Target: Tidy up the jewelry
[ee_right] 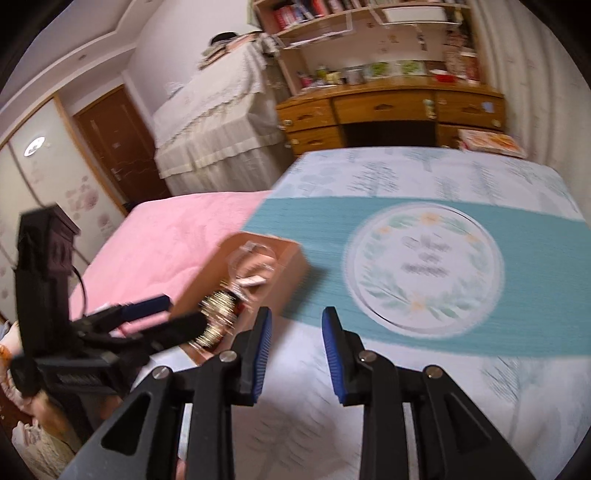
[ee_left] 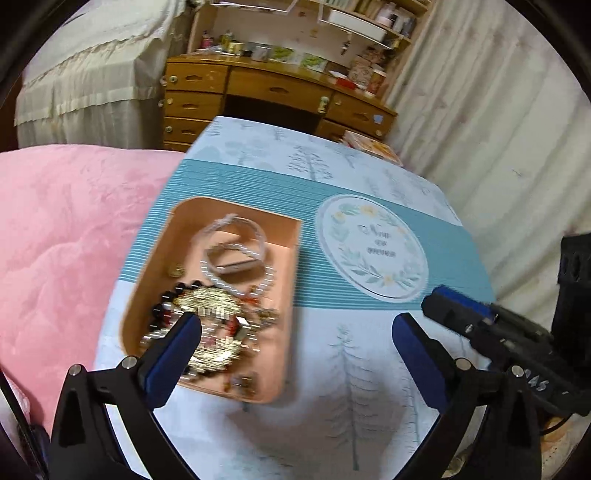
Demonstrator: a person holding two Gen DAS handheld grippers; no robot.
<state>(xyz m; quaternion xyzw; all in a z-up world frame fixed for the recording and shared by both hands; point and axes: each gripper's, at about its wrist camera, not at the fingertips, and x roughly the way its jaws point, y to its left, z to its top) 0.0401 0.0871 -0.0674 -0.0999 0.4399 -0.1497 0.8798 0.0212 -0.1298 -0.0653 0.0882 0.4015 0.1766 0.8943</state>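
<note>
Left gripper (ee_left: 297,325) hung wide over the tangled jewelry (ee_left: 210,325) in the tray (ee_left: 291,295); right gripper (ee_right: 297,321), narrower, held nothing. Snagging chains risked dragging neighbours out.

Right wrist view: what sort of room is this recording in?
Most likely a bedroom: a pink blanket on a bed, a wooden desk with bookshelves above, and a door.

Surface: a desk (ee_left: 369,369) under a pale cloth printed with trees, a teal striped band and a round wreath emblem (ee_left: 371,245).
On it: a peach tray (ee_left: 288,295) near the left edge, holding jewelry.
Left neighbour: pink blanket (ee_left: 66,236).
</note>
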